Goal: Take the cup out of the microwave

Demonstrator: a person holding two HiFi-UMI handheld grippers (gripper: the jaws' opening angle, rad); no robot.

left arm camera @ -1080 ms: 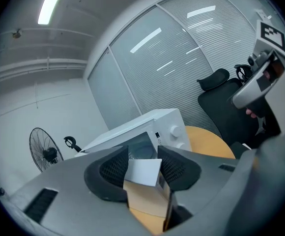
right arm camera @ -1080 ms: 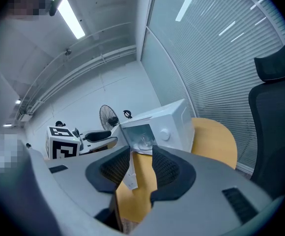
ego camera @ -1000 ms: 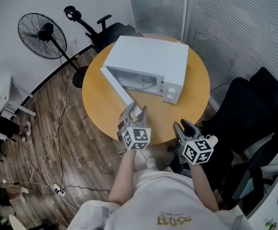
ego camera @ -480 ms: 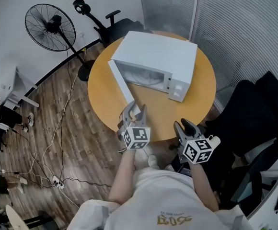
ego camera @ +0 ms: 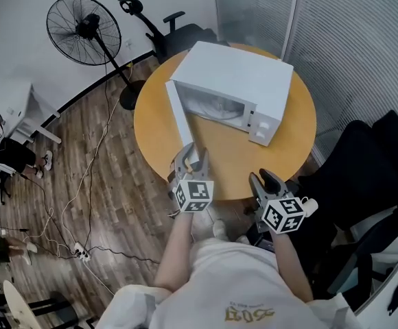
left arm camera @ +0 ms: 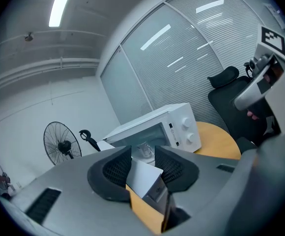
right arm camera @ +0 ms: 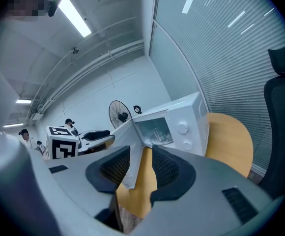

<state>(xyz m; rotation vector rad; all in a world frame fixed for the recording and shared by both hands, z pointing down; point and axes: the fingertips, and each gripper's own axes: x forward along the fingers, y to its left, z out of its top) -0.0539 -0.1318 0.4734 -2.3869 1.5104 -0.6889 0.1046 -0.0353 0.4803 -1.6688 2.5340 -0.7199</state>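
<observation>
The white microwave (ego camera: 240, 81) stands on the round wooden table (ego camera: 281, 156), its door (ego camera: 180, 115) swung out toward me. A clear glass cup (left arm camera: 143, 150) stands inside the cavity, also in the right gripper view as the cup (right arm camera: 158, 133). My left gripper (ego camera: 192, 157) hovers at the door's free end. Its jaws have just been closing, and the door's edge (left arm camera: 145, 177) shows in the gap between the pads, which stand apart from it. My right gripper (ego camera: 262, 179) is open and empty at the table's near edge, to the right of the door.
A standing fan (ego camera: 82, 29) and a black office chair (ego camera: 178, 36) are beyond the table's far left. Another black chair (ego camera: 364, 177) stands close on the right. Cables (ego camera: 82, 204) trail over the wooden floor. A glass wall with blinds (ego camera: 364, 26) runs behind the microwave.
The head view has swung, so the table now sits further right in the picture. Both grippers have shifted slightly left along the table's near edge. The door looks wider open.
</observation>
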